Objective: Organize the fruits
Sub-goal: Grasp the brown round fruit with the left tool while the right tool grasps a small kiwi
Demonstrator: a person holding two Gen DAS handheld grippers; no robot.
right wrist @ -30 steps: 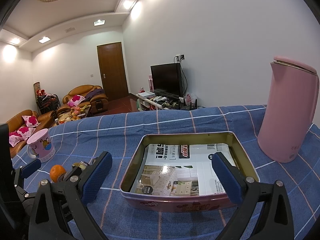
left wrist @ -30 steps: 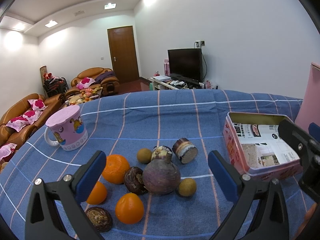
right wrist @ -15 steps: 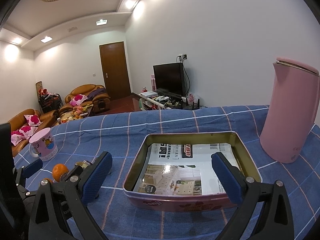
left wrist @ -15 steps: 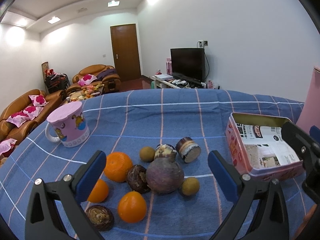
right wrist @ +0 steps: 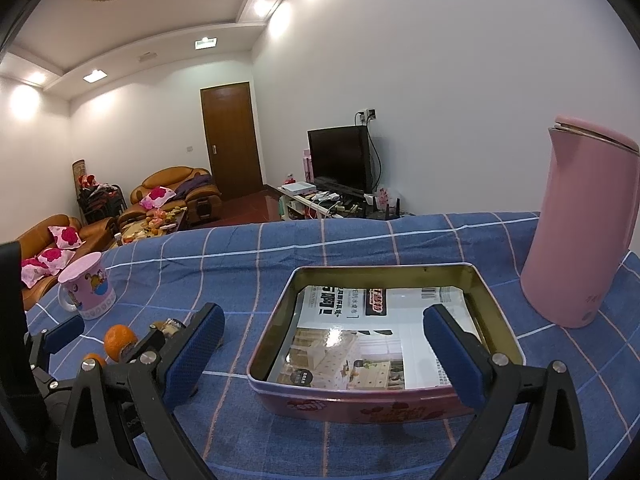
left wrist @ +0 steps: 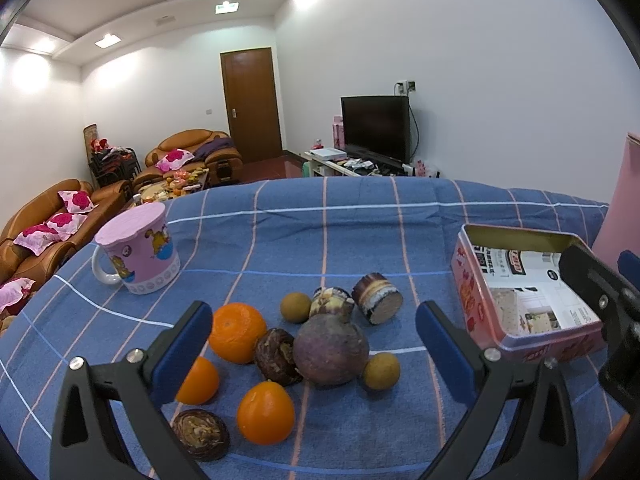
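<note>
Orange fruit pile (left wrist: pixel 240 332) untouched, both claws, left claw (left wrist: pixel 312 344) and right claw (right wrist: pixel 324 344), spread wide and empty, so next looks like grabbing one for the tin (right wrist: pixel 496 312).

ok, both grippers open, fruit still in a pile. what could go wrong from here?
1. The fruits touch: closing the left gripper on the big purple fruit could nudge the small brown fruit and the orange, which may roll.
2. The tin has a loose paper lining; dropped fruit may shift it.
3. The right gripper hovers by the tin, so the two grippers could collide there.
</note>
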